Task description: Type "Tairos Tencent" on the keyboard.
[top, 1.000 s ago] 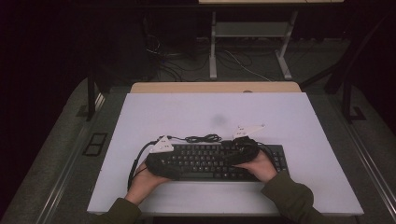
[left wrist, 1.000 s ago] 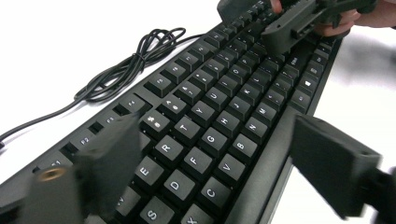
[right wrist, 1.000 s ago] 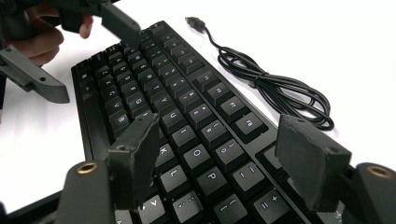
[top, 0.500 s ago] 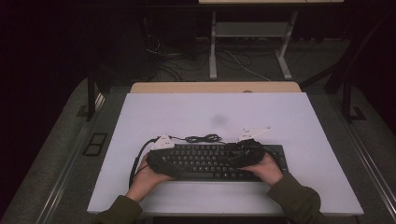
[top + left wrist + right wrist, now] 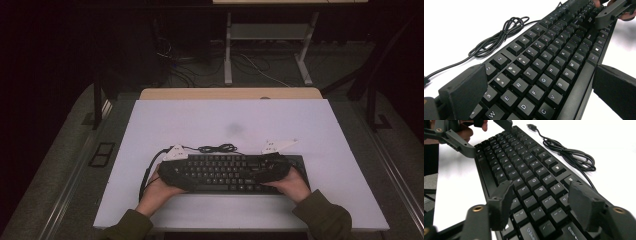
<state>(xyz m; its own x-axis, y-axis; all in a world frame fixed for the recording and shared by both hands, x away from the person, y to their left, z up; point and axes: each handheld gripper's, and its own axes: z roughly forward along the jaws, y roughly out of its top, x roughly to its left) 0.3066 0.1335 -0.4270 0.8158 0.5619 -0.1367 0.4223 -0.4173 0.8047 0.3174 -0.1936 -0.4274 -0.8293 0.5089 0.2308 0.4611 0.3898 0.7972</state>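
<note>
Between the spread jaws of the left gripper [image 5: 536, 97] lies the left end of a black keyboard [image 5: 232, 172], one jaw just beyond its far edge near the number row, the other just off its near edge by the space bar. The right gripper [image 5: 544, 207] straddles the right end the same way, its jaws also apart, above the keys around L and P. Neither jaw pair visibly presses the case, so nothing is clamped. The keyboard rests on the white table [image 5: 320, 130], near the person's edge. Just beyond both grippers lies the coiled cable [image 5: 496, 37], loose on the table. I judge that closing unevenly could skew the board or press keys, and lifting it might drag or snag that cable.
</note>
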